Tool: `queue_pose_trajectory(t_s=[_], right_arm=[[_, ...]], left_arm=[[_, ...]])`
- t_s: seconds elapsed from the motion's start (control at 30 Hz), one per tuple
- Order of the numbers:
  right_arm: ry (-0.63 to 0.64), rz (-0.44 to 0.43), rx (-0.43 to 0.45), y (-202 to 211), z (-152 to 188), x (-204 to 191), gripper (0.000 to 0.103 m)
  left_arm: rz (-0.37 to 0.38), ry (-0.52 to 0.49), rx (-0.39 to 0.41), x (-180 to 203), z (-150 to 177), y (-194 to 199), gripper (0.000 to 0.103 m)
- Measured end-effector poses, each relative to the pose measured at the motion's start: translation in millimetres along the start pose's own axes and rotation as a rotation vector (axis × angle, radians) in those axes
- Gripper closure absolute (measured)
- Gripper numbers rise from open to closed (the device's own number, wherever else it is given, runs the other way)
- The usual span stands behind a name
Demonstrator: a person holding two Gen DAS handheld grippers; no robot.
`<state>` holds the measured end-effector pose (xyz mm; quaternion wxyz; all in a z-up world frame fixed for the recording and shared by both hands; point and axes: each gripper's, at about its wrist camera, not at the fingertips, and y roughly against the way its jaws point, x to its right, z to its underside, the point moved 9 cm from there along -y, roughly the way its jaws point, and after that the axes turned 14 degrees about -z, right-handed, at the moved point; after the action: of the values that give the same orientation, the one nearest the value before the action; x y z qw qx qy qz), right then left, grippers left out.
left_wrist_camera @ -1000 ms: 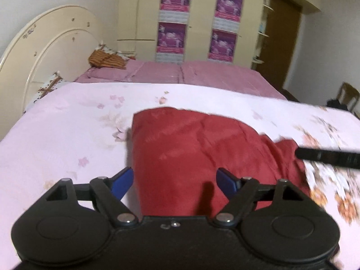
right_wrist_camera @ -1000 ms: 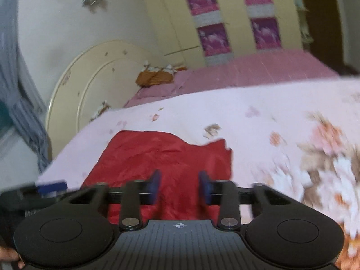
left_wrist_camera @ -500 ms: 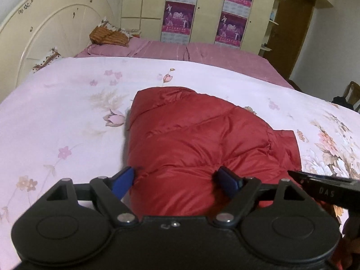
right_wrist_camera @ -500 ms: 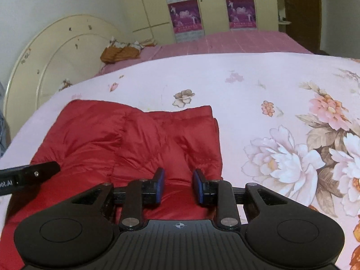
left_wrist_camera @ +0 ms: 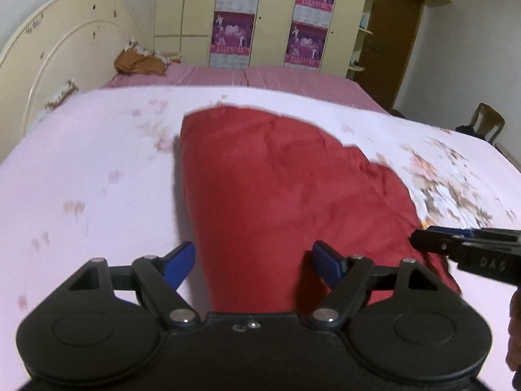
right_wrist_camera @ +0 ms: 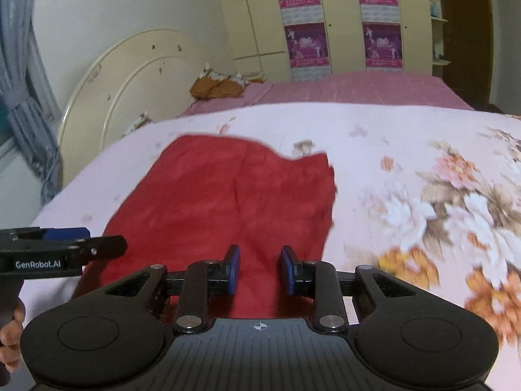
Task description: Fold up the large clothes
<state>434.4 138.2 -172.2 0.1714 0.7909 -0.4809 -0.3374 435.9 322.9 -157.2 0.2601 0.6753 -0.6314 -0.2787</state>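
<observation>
Two grippers hang over one red padded garment (left_wrist_camera: 286, 195) that lies folded on a pale floral bedspread (left_wrist_camera: 97, 163). Seen from the left wrist, the left gripper (left_wrist_camera: 254, 260) stands wide, its blue pads apart with nothing pinched; the garment's near end runs between the jaws toward 12 o'clock, and whether either pad brushes the cloth cannot be told. At 3 o'clock the right gripper's black side reaches in over the garment's right edge. Seen from the right wrist, the right gripper (right_wrist_camera: 259, 268) holds its pads narrowly apart, a strip of red cloth showing through the gap, yet the pads do not appear to press on it. The garment there spreads from 12 toward 10 o'clock, its far right corner ending at about 1 o'clock. At 9 o'clock the left gripper's body comes in, with fingers (right_wrist_camera: 11, 342) of a hand below it. Large printed flowers cover the bedspread at 3 o'clock. Nothing lies between either gripper and the cloth. Beyond: a cream round headboard (left_wrist_camera: 58, 52) at 10 o'clock, an orange-brown bundle (left_wrist_camera: 140, 62) on pink bedding, cream wardrobe doors with purple posters (left_wrist_camera: 232, 37) at 12, a brown door (left_wrist_camera: 394, 39) and a wooden chair (left_wrist_camera: 488, 123) at 2 o'clock
</observation>
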Motion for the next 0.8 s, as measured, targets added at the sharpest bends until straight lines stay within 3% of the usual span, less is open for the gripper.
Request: queue_pose_trajectory(t_s=[0.17,0.27,0.5,0.67,0.8], right_arm=[[-0.01,0.052,-0.097,-12.2,38.9,12.9,0.076],[-0.046,0.055,-0.102,-8.3,39.2,13.4,0.076],[0.052,0.102,-0.183,-27.7,52.4,15.0,0.076],[0.041,0.085,-0.202,-29.9,52.5,20.1,0.076],[-0.043,0.037,-0.224,-29.2,48.1,28.8,0.075]], left_arm=[[0.0,0.001,-0.037,4.7,15.7,-7.1,0.023],[-0.006,0.017,-0.054,3.0,10.8,-8.1,0.023],[-0.03,0.015,-0.071,6.1,11.6,-10.4,0.022],[-0.051,0.038,-0.111,7.0,13.3,-13.2,0.002],[-0.084,0.057,-0.149,10.0,17.0,-11.0,0.0]])
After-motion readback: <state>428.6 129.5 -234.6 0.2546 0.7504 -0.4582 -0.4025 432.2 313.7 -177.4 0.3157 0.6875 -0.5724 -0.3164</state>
